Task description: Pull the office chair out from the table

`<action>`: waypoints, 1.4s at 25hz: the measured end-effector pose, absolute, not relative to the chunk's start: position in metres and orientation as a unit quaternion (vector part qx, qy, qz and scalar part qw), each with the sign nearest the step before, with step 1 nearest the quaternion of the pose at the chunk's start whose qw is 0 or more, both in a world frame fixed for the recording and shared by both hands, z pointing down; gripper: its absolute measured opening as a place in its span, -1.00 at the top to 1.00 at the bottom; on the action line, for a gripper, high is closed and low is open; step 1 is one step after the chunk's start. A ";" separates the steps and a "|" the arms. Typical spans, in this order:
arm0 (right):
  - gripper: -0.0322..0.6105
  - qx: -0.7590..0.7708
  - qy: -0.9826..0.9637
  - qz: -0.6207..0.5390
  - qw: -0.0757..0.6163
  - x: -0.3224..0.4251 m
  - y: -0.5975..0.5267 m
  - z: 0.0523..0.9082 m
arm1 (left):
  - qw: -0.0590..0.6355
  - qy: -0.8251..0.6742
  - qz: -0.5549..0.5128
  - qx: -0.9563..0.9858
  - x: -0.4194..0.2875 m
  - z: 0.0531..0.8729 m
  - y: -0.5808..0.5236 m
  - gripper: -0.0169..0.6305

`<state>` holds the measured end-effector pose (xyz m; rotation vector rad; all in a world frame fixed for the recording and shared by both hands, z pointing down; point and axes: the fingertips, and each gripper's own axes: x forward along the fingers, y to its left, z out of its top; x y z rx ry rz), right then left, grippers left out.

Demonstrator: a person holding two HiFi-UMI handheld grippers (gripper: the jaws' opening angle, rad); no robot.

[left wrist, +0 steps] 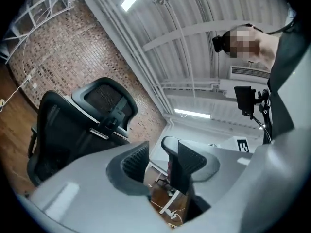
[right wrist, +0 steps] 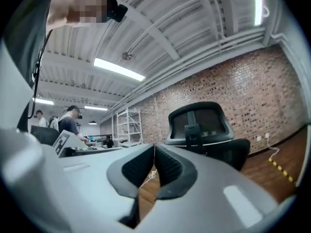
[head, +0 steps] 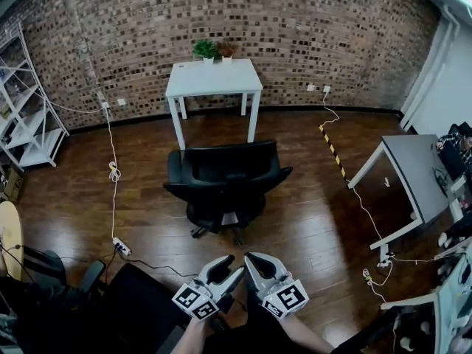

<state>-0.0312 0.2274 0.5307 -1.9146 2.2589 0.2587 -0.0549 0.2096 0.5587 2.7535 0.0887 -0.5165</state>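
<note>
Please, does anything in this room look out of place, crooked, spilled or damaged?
Nothing looks spilled or damaged. The black office chair stands apart from the white table, out on the wooden floor, not tucked under it. A white cable lies loose across that floor, down to a power strip.

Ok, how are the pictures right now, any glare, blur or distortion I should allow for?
Head view: sharp, edges bowed, sheen on the wooden floor beside the office chair. Left gripper view: heavy fisheye, dark corners, left claw soft. Right gripper view: same fisheye, ceiling light blown out, chair clear.
</note>
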 end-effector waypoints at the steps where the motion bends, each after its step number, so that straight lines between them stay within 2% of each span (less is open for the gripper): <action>1: 0.89 -0.662 0.741 0.095 0.061 -0.049 0.234 0.530 | 0.173 0.039 -0.191 0.965 -0.072 0.557 0.216 0.14; 4: 0.89 -0.707 0.704 0.059 -0.032 -0.092 0.246 0.537 | 0.160 0.058 -0.211 0.963 -0.116 0.540 0.234 0.39; 7: 0.89 -0.704 0.705 0.057 -0.065 -0.127 0.260 0.527 | 0.110 0.061 -0.227 0.966 -0.152 0.512 0.261 0.77; 11: 0.89 -0.700 0.707 0.078 -0.064 -0.155 0.285 0.500 | 0.053 0.061 -0.195 0.977 -0.175 0.481 0.296 0.78; 13: 0.89 -0.694 0.713 0.092 -0.049 -0.163 0.299 0.491 | 0.019 0.059 -0.225 0.973 -0.189 0.462 0.304 0.78; 18: 0.89 -0.710 0.698 0.094 -0.026 -0.135 0.361 0.488 | 0.022 0.000 -0.276 0.961 -0.224 0.449 0.293 0.78; 24: 0.89 -0.703 0.702 0.113 0.027 -0.070 0.413 0.483 | -0.017 -0.075 -0.289 0.954 -0.240 0.437 0.284 0.78; 26: 0.89 -0.686 0.706 0.170 0.054 -0.063 0.416 0.475 | -0.022 -0.075 -0.292 0.953 -0.239 0.441 0.280 0.77; 30: 0.89 -0.691 0.710 0.120 0.060 -0.054 0.408 0.490 | -0.039 -0.088 -0.282 0.954 -0.230 0.450 0.265 0.77; 33: 0.89 -0.671 0.710 0.200 0.072 -0.050 0.413 0.480 | -0.049 -0.083 -0.274 0.957 -0.219 0.455 0.274 0.77; 35: 0.89 -0.672 0.721 0.154 0.067 -0.044 0.440 0.489 | -0.059 -0.086 -0.268 0.958 -0.210 0.450 0.309 0.78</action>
